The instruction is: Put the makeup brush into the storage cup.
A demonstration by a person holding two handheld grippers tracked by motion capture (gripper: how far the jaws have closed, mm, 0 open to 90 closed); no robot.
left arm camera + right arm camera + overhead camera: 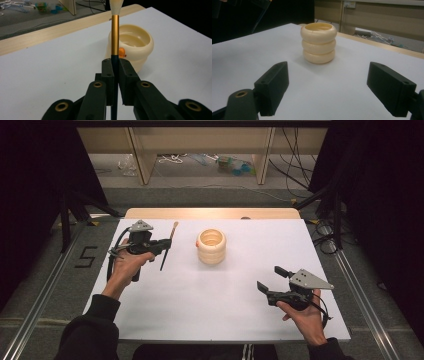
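Just 1 brush [115, 32] clamped in left hand-held gripper [115, 67], 1 pot [211, 246]; right hand-held gripper [337, 90] wide open.

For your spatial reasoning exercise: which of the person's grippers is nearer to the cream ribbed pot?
Left. The left gripper, clamping a brush, sits just left of the cream pot; the right gripper hangs open, farther off toward the near right.

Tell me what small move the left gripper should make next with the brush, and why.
Probably carry the brush over the open top of the cream pot. The left gripper is shut on the brush handle, bristles pointing away from it, and the pot stands upright on the table, apart from the brush. The right gripper is open, holding nothing.
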